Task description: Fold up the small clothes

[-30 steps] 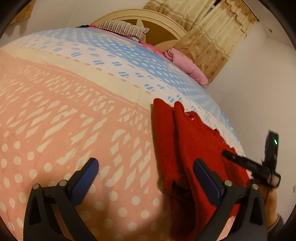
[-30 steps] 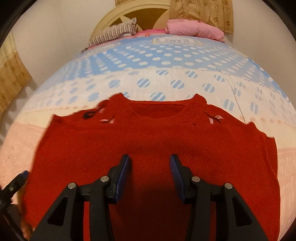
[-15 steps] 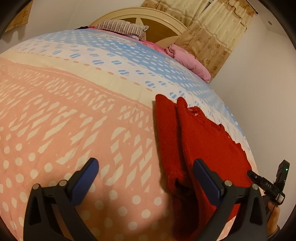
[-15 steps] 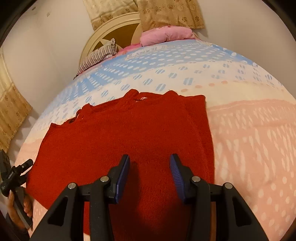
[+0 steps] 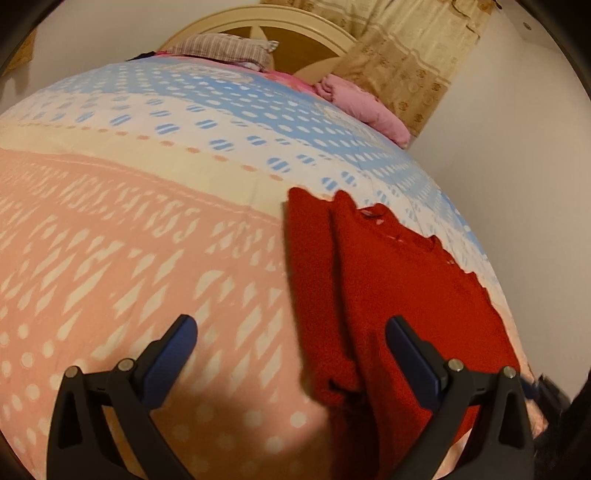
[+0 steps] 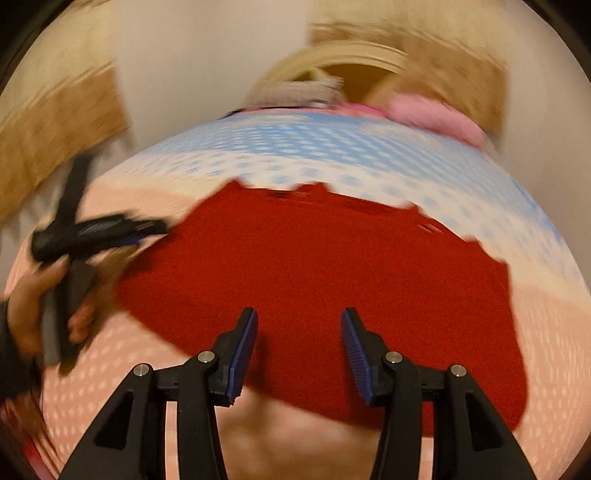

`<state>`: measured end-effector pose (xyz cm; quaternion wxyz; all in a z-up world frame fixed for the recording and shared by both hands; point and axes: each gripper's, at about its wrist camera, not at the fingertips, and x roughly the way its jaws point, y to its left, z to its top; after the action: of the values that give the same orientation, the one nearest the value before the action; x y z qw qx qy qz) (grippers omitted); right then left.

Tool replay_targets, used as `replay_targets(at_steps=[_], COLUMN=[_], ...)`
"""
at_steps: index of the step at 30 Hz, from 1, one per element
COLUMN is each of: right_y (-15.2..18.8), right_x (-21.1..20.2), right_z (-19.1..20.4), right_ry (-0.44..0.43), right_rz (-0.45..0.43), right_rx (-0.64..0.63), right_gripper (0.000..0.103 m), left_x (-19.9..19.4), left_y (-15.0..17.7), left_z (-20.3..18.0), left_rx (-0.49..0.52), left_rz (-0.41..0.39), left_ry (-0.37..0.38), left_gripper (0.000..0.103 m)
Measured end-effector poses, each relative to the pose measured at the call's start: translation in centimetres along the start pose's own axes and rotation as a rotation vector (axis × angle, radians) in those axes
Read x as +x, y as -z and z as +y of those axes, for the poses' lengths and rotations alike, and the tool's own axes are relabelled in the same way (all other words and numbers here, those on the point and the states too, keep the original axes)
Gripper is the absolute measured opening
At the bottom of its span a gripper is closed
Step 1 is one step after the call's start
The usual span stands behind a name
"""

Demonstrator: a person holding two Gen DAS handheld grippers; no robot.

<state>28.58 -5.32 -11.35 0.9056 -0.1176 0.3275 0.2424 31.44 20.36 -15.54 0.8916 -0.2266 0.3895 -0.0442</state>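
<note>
On the bed [image 5: 129, 229] w/ dots, the red top [image 6: 325, 266] lies flat near the edge, left claw [image 5: 291, 343] wide & empty, right claw [image 6: 298, 339] half open & empty above the hem, so a quick grab may pinch just one layer & bunch it.

We're looking at a bed covered by a quilt [image 5: 155, 221] in pink, cream and blue bands with pale dots. At the far end there's a curved cream headboard [image 5: 280, 22], a striped pillow [image 5: 221, 48], a pink bundle [image 5: 365, 107], tan curtains [image 5: 413, 55] and plain white walls [image 5: 517, 155].
</note>
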Motion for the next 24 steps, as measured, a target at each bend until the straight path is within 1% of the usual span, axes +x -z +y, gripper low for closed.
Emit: replay_targets(at_steps=[4, 5, 7, 9, 12, 14, 16, 18, 20, 23, 24], right_y=[0.5, 0.7, 1.0, 1.2, 1.6, 1.7, 1.7, 1.5, 1.4, 1.4, 1.4], right_x=[0.9, 1.2, 1.7, 2.0, 2.6, 3.1, 3.7, 4.3, 4.6, 4.8, 4.9], right_z=[5.0, 5.7, 7.5, 8.8, 10.8, 11.8, 12.5, 12.7, 13.0, 13.5, 13.7], right_ry=[-0.012, -0.012, -0.008, 0.009, 0.068, 0.104, 0.147, 0.187, 0.203, 0.231, 0.241], right_rz=[-0.005, 0.001, 0.006, -0.001, -0.007, 0.007, 0.012, 0.016, 0.022, 0.017, 0.014], right_rx=[-0.126, -0.144, -0.188, -0.231, -0.299, -0.337, -0.368, -0.379, -0.391, -0.416, -0.428], right_gripper=[0.054, 0.054, 0.054, 0.054, 0.054, 0.054, 0.054, 0.054, 0.054, 0.054, 0.054], left_x=[1.2, 1.8, 2.3, 2.6, 3.1, 3.0, 3.1, 3.6, 3.6, 3.9, 4.1], left_y=[-0.9, -1.2, -1.7, -2.2, -2.9, -3.1, -3.0, -3.0, -3.0, -3.1, -3.2], left_z=[-0.1, -0.2, -0.5, -0.5, -0.1, 0.0, -0.2, -0.7, -1.0, -0.8, -0.6], left_rx=[-0.012, -0.003, 0.032, 0.041, 0.025, 0.014, 0.022, 0.045, 0.059, 0.042, 0.029], left_rz=[0.027, 0.046, 0.051, 0.051, 0.037, 0.012, 0.011, 0.040, 0.046, 0.060, 0.063], left_ry=[0.047, 0.062, 0.069, 0.096, 0.128, 0.156, 0.202, 0.212, 0.216, 0.222, 0.226], left_gripper=[0.103, 0.103, 0.103, 0.103, 0.102, 0.097, 0.079, 0.076, 0.074, 0.074, 0.073])
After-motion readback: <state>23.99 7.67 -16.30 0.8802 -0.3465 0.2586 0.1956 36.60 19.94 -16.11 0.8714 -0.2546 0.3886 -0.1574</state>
